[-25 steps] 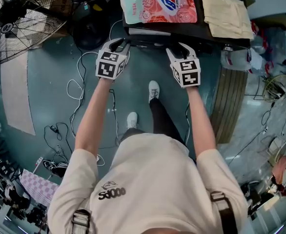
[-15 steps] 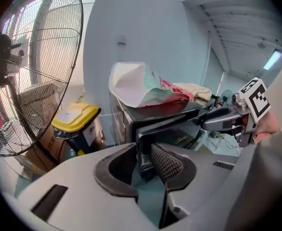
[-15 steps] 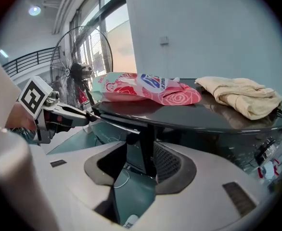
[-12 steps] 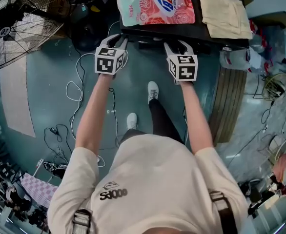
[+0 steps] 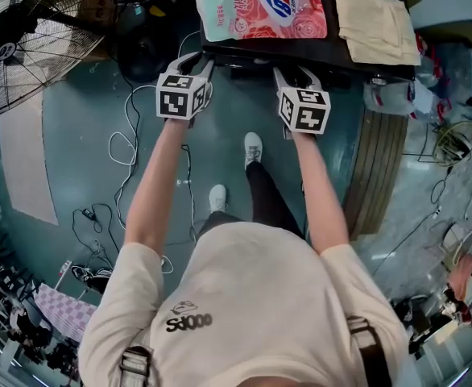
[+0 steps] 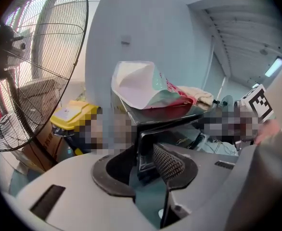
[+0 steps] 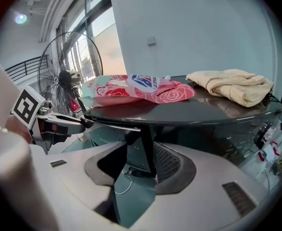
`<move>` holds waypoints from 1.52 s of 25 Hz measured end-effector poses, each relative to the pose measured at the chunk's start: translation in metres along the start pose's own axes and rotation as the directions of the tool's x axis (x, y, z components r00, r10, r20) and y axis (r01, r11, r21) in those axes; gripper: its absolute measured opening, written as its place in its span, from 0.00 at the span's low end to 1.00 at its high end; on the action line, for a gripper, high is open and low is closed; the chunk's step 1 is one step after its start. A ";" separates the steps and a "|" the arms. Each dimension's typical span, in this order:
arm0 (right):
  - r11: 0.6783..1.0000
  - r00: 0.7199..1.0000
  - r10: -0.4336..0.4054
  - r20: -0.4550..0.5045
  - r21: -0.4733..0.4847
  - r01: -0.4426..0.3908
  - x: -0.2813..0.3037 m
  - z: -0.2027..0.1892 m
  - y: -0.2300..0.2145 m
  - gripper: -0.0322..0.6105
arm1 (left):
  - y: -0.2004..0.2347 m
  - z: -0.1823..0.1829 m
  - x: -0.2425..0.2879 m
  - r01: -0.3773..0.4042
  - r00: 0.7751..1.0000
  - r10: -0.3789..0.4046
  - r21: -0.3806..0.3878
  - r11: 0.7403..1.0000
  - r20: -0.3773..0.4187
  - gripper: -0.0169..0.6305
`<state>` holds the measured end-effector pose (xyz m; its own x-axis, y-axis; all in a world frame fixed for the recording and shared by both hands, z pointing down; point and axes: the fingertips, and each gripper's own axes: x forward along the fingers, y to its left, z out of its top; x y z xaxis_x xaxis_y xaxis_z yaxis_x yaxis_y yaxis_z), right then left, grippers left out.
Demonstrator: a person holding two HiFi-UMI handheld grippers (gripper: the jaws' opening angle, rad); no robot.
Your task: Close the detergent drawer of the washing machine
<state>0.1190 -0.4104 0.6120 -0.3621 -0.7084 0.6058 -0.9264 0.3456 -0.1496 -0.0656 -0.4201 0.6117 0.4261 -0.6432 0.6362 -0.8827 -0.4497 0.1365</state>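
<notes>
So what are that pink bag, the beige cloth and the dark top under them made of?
Detergent bag: soft plastic film, it seems; glossy printed skin, creased and slumped.
Cloth: fabric, matte, rumpled in soft folds.
Washing machine top: hard, dark, glossy, mirroring the bag; glass or lacquered plastic, I can't tell.

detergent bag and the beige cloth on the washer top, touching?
Apart. The head view, looking down, shows a strip of the washer's dark top between the detergent bag and the beige cloth.

1 washer, 1 fan, 1 det. bag, 1 cloth.
</notes>
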 end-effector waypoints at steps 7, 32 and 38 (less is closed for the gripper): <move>0.999 0.999 -0.024 -0.025 0.039 0.025 0.003 0.000 -0.001 0.30 | 0.001 0.001 0.001 -0.012 1.000 0.012 -0.021 1.000 0.016 0.21; 0.948 0.977 -0.214 0.006 0.240 0.206 0.006 0.003 -0.009 0.28 | 0.009 0.010 0.010 -0.074 0.996 0.079 -0.132 0.988 0.039 0.21; 0.951 0.979 -0.204 0.014 0.239 0.195 0.006 0.002 -0.008 0.28 | 0.009 0.009 0.008 -0.051 0.997 0.060 -0.160 0.986 0.052 0.21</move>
<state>0.1244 -0.4187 0.6148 -0.1665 -0.7728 0.6124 -0.9766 0.0434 -0.2108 -0.0687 -0.4350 0.6118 0.3818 -0.7005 0.6029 -0.9237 -0.3113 0.2233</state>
